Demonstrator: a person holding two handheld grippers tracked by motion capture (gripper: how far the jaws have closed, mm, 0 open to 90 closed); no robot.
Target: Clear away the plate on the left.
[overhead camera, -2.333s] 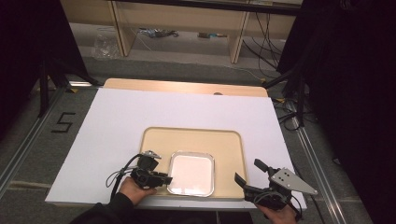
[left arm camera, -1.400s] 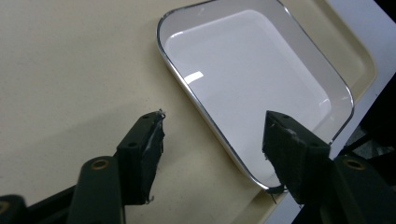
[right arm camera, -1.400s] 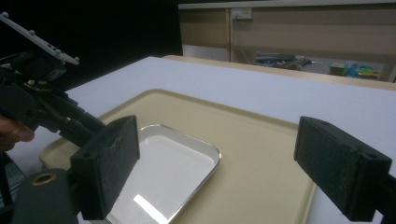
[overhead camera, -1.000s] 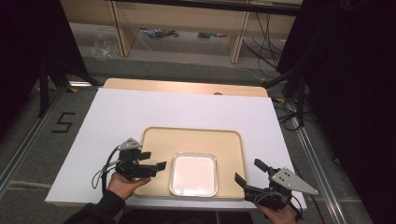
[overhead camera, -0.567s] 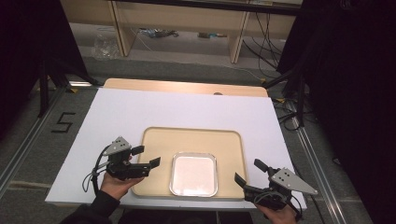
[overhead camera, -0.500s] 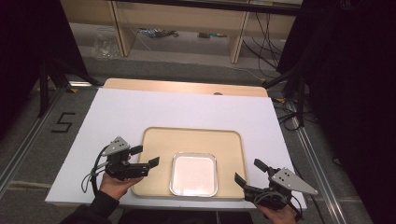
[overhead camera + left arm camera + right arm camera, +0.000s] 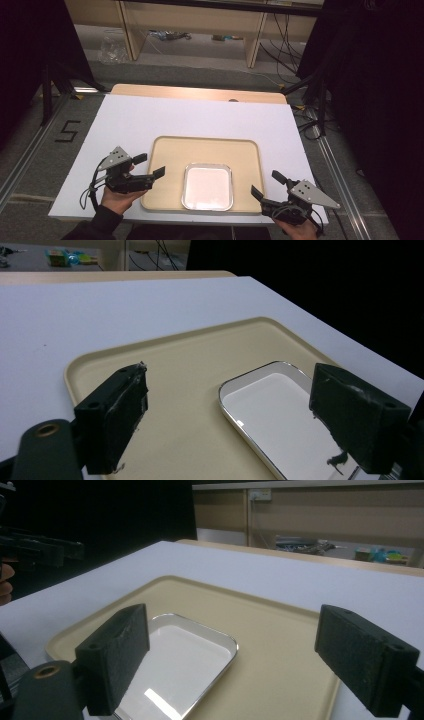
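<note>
A beige tray [image 7: 175, 150] lies on the white table near its front edge. A shiny rectangular metal dish [image 7: 207, 186] rests in the tray's front middle, with nothing in it. My left gripper [image 7: 149, 166] hovers at the tray's front left corner, open, jaws pointing right over the tray rim, nothing between them. In the left gripper view the dish [image 7: 280, 415] and tray [image 7: 195, 365] lie beyond the jaws. My right gripper [image 7: 267, 185] is held open at the tray's front right corner, holding nothing. In the right gripper view the dish [image 7: 180, 655] sits in the tray [image 7: 265, 630] ahead, and the left gripper [image 7: 45, 547] shows far left.
The white table top [image 7: 200, 117] stretches bare behind the tray to a wooden strip [image 7: 200, 93] at the far edge. Beyond it are shelving and cables on the floor [image 7: 210, 47]. A floor mark "5" [image 7: 67, 131] lies left of the table.
My left gripper has drawn back leftward from beside the dish to the tray's front left corner and lifted slightly. The right gripper has stayed still.
</note>
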